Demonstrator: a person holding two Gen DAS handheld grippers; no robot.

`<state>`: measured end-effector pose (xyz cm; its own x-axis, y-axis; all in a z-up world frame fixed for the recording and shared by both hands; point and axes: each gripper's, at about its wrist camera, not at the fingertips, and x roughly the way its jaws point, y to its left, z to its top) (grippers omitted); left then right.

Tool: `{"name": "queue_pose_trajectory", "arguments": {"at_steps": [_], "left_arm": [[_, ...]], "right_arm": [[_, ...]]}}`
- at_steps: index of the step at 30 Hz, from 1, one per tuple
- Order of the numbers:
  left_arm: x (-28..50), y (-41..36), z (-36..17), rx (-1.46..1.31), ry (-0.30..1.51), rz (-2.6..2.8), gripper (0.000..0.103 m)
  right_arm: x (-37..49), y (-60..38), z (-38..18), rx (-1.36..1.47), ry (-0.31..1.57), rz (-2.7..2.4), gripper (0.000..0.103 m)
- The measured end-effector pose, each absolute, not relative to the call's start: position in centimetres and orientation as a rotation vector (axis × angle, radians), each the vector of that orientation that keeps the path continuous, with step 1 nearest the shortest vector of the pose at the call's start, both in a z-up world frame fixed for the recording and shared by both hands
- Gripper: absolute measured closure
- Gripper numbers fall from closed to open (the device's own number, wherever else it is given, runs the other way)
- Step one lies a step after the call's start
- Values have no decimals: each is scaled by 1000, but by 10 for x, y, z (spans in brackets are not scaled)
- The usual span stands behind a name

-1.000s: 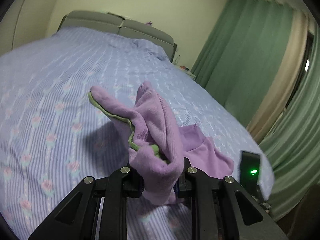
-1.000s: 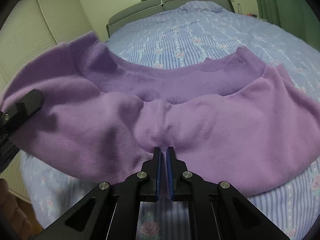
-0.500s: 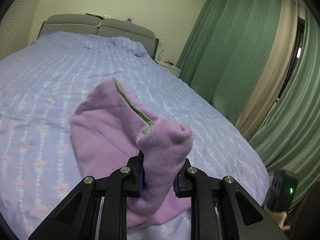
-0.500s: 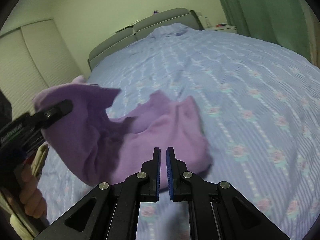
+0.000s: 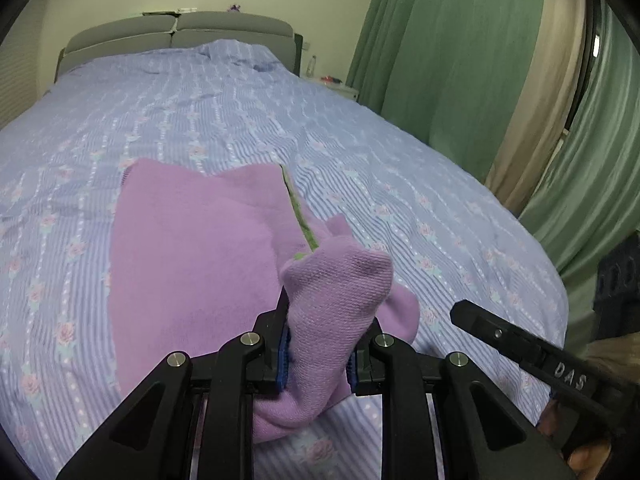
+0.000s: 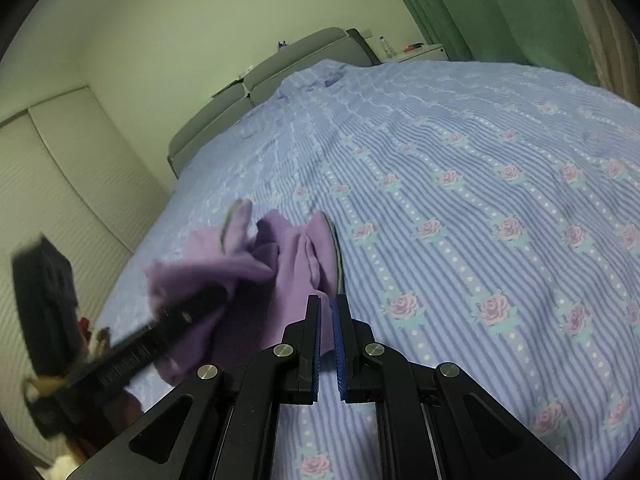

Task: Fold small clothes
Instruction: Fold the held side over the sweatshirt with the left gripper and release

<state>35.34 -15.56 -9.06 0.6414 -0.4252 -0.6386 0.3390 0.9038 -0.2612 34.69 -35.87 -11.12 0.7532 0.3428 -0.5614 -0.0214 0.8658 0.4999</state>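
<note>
A small purple garment [image 5: 188, 256] with a green seam lies spread on the blue flowered bedspread [image 5: 400, 184]. My left gripper [image 5: 320, 344] is shut on a bunched ribbed end of it, close to the camera. In the right wrist view the same purple garment [image 6: 288, 264] lies rumpled at the left. There my right gripper [image 6: 327, 312] hangs shut over the bedspread [image 6: 480, 200] just right of the cloth, with nothing between its blue pads. The left gripper's dark finger [image 6: 176, 320] reaches into the cloth from the lower left.
A grey headboard [image 5: 180, 32] closes the far end of the bed. Green curtains [image 5: 460, 60] hang along the right side. A bedside table [image 6: 420, 50] with small items stands by the headboard. Pale wardrobe doors [image 6: 60, 184] line the left. The right gripper's black body [image 5: 540, 360] shows at the lower right.
The right gripper has let go of the garment and drawn off to the right. The left gripper has carried its end across, so the cloth now lies flatter on the bed.
</note>
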Motion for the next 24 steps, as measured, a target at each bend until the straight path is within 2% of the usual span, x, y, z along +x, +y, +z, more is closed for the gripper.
{"name": "queue_pose_trajectory", "arguments": {"at_steps": [5,8,10,14,24], "left_arm": [[348,-122,-71,-209,729,-441,81],[344,-113,-61,-203,709,-440,81],[344,-110,-59,-198,706,-442,81],[343,-110,-64,-196,721,-449,81],[343,-153,-78,-106,746,-464,79]], "right_arm": [[365,-340,-111,506,730,330,89],[384,-314,-109,410,750,387,87],[401,-297,-112,389,794,468,75],[437,-273,-121,358,858,531,75],[485,-295,-108,257,816,468,75]]}}
